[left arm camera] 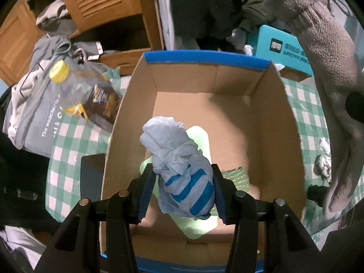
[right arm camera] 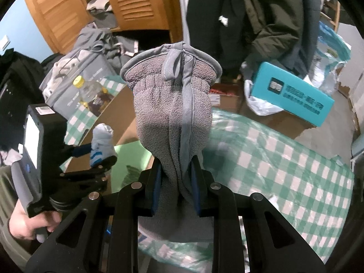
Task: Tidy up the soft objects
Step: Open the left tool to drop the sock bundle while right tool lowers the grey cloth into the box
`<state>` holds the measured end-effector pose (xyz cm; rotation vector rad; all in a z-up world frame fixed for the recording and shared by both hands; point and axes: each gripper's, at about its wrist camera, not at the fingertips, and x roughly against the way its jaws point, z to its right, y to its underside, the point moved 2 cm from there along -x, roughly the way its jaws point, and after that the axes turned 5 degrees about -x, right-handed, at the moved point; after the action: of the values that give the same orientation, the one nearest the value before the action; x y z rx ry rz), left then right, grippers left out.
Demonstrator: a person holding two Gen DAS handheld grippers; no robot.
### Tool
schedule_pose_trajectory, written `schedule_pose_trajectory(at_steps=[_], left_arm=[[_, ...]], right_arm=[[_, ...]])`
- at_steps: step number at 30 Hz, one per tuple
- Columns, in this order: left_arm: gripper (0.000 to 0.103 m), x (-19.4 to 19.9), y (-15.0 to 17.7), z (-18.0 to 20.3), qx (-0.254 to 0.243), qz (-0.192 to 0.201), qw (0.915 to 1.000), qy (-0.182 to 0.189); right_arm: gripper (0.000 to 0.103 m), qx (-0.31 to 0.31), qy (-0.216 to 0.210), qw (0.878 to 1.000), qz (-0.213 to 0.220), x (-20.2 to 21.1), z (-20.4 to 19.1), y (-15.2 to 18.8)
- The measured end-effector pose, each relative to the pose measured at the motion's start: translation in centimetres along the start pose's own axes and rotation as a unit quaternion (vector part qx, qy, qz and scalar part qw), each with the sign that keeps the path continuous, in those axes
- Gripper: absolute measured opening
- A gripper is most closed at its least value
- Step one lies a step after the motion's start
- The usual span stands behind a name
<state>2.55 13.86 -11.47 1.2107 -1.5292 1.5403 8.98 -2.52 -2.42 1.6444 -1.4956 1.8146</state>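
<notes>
My left gripper (left arm camera: 184,191) is pinching the rolled blue-striped sock bundle (left arm camera: 182,168), pads pressed on either flank of it, and the bundle's long axis runs straight out ahead of the fingers, its knotted pale end pointing away. Directly beyond and below those fingertips sits the open cardboard box (left arm camera: 282,136), with a pale green item (left arm camera: 200,225) already on its floor right under the bundle, so I judge a release here drops the bundle inside. My right gripper (right arm camera: 176,188) is clamped on the grey fleece glove (right arm camera: 173,113), which stands up ahead of the fingers, cuff and hanging loop at the far end, long axis in line with them. From the right wrist view the box lies off to the left of my fingers, past the glove, so the left hand is the nearer one to the box. Writing: the teal box (right arm camera: 293,93) beyond the right fingers carries pale characters I can't read; left of my left fingers a grey garment (left arm camera: 43,122) reads "The weather…", the rest is folded away; the yellow-capped bottle's (left arm camera: 86,91) label is too blurred.
</notes>
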Motion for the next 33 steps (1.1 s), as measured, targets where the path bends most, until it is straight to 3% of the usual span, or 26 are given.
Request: schedule_pose_trajectory(at_steps=[13, 15, 21, 30, 33], left_arm=[[0.053, -1.3, 0.5, -1.3, 0.01, -0.014, 0.9999, 0.0], [0.066, -1.4, 0.6, -1.4, 0.012, -0.015, 0.9998, -0.002], [0.079, -1.1, 0.8, -1.9, 0.013, -0.015, 0.9997, -0.016], [0.081, 1.0, 0.8, -3.6, 0.032, 0.004, 0.9994, -0.01], [0.081, 1.6, 0.8, -4.1, 0.041, 0.012, 0.9991, -0.009]], right_arm=[[0.022, 0.019, -0.012, 1.0, -0.019, -2.6, -3.6, -1.3], [0.022, 0.022, -0.012, 0.999, -0.023, -3.1, -4.0, -1.5], [0.022, 0.024, -0.016, 0.999, -0.033, -4.6, -4.9, -2.1], [0.022, 0.022, -0.032, 0.997, -0.061, -7.3, -6.2, -2.3], [0.026, 0.023, -0.033, 0.997, -0.07, -8.1, -6.6, -2.2]])
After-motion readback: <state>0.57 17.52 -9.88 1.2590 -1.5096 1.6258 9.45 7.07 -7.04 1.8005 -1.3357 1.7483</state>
